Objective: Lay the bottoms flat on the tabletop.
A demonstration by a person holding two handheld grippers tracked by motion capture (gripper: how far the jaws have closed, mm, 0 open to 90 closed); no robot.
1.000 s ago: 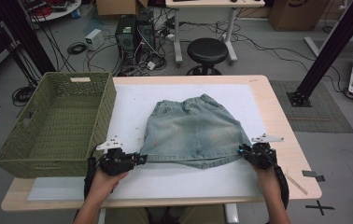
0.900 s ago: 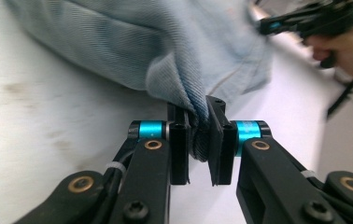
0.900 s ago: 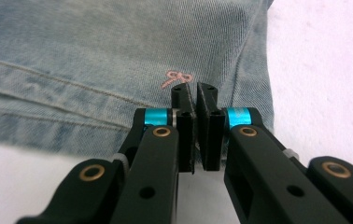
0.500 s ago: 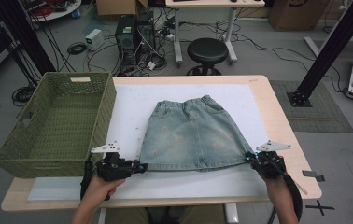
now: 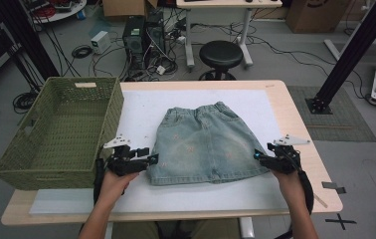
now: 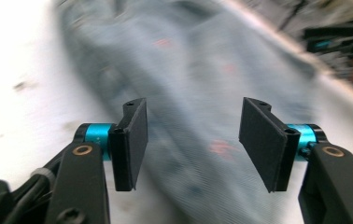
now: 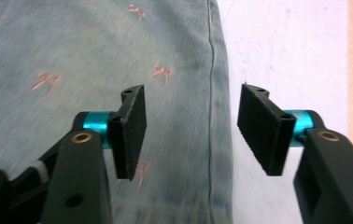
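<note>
Denim skirt (image 5: 207, 143) flat on white mat (image 5: 141, 107), mid-table, waistband toward far edge, hem toward person. Left gripper (image 5: 152, 158) at hem's left corner, right gripper (image 5: 256, 155) at right corner. Both jaws spread, empty. Hem runs gripper to gripper.

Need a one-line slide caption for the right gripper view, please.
Open right claw poised over the side seam of the denim skirt on the white mat.

The high view looks down over the table (image 5: 295, 119); both gripper views closely share the skirt (image 5: 203, 144).
</note>
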